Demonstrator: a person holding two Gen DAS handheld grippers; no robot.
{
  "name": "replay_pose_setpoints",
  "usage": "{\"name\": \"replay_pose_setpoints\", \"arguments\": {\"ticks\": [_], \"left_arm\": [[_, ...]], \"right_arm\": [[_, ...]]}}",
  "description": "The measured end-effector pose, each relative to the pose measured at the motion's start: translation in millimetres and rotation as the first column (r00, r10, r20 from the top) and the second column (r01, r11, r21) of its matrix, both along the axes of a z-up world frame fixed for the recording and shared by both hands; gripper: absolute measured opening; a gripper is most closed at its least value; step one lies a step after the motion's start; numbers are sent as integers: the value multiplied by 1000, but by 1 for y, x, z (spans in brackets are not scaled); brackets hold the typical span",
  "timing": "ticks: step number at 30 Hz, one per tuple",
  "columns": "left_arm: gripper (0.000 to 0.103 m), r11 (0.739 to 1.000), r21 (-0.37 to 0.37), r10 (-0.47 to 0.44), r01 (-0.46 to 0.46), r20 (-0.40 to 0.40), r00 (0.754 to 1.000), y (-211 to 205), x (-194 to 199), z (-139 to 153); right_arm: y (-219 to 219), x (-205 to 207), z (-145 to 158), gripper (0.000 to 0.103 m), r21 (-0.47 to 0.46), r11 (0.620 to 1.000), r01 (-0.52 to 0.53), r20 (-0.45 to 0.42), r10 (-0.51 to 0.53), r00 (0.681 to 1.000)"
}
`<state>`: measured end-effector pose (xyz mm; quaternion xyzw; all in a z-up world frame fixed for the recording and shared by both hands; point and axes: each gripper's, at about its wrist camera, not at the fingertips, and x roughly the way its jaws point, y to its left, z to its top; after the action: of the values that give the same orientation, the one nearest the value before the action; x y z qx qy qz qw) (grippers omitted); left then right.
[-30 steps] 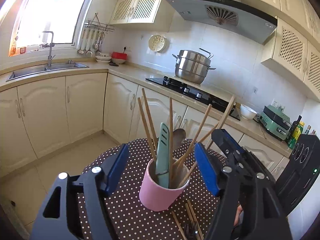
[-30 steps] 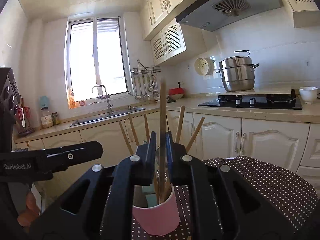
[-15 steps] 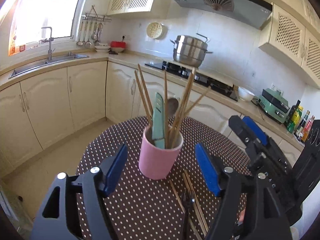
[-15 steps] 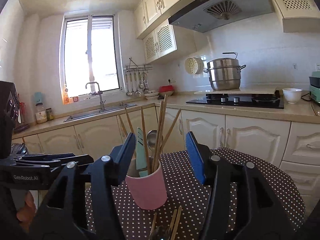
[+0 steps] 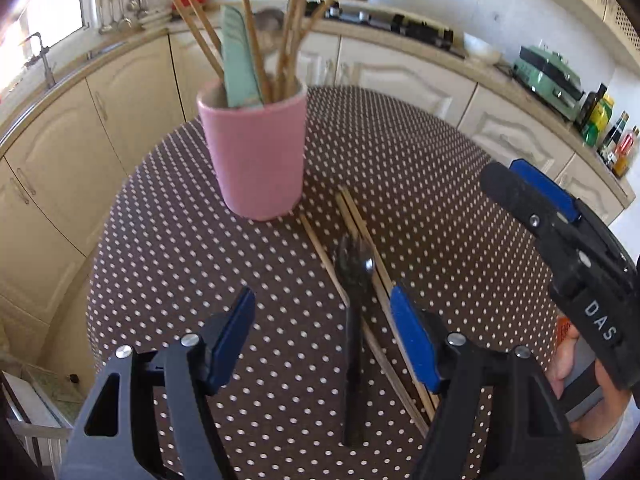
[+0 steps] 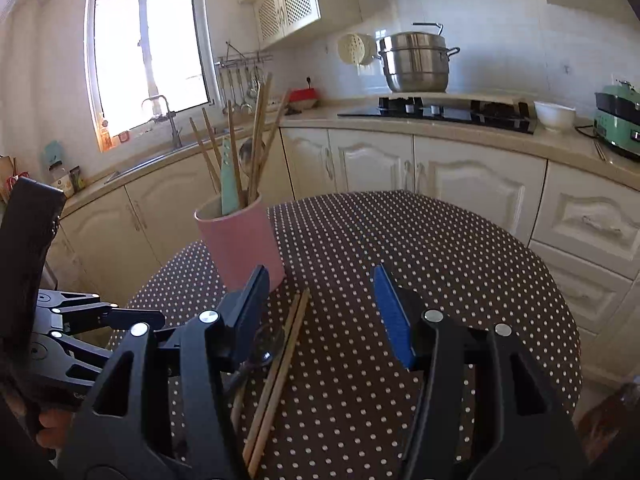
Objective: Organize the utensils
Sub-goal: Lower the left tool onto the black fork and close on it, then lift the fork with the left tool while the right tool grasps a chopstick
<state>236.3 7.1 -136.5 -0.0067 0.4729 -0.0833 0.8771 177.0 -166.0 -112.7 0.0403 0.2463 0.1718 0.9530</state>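
Chopsticks of pale wood (image 5: 362, 236) are lying loose on the brown polka-dot tablecloth (image 5: 168, 248) just beside the pink cylindrical cup (image 5: 256, 152), which is holding more chopsticks and a mint-green spatula (image 5: 238, 64). A black fork (image 5: 354, 280) is lying among them. Left gripper (image 5: 324, 336) is hovering over the fork, jaws spread wide, gripping nothing. Right gripper (image 6: 320, 316) is likewise gaping empty nearby.

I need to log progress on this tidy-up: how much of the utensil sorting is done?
Mostly done: the pink cup already holds several chopsticks, a green utensil and a spoon. Nothing is in hand; the left gripper and right gripper are both open and empty. Left on the dotted table: a dark fork and loose chopsticks.
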Motion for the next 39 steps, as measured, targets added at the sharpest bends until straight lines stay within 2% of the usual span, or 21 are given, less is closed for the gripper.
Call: {"name": "replay_pose_setpoints", "arguments": {"ticks": [2, 6, 15, 17, 21, 24, 30, 39], "left_arm": [[52, 1000, 4, -7, 8, -47, 999, -6, 5, -10], [48, 1000, 28, -7, 11, -117, 993, -15, 9, -31], [29, 1000, 14, -16, 18, -155, 988, -22, 18, -47], [13, 999, -7, -35, 34, -156, 987, -24, 19, -47], [11, 999, 3, -49, 50, -142, 989, -33, 19, -48], [11, 999, -16, -49, 48, -135, 990, -37, 17, -48], [11, 998, -70, -16, 10, -91, 996, -15, 8, -37], [11, 993, -86, 75, -76, -14, 997, 19, 0, -16]], "right_arm": [[-6, 1, -8, 54, 6, 1000, 2, -44, -2, 999], [-15, 0, -22, 54, 20, 1000, 6, -99, -4, 995], [-21, -1, -32, 55, 26, 1000, -4, -145, 8, 989], [-22, 0, -33, 55, 28, 1000, -5, -153, 10, 988], [-19, 4, -36, 55, 24, 1000, -17, -177, 21, 984], [-15, 6, -38, 55, 16, 1000, -25, -196, 27, 980], [-3, 14, -42, 55, -18, 999, -45, -237, 39, 971], [34, 42, -52, 53, -105, 986, -126, -374, 78, 924]]}}
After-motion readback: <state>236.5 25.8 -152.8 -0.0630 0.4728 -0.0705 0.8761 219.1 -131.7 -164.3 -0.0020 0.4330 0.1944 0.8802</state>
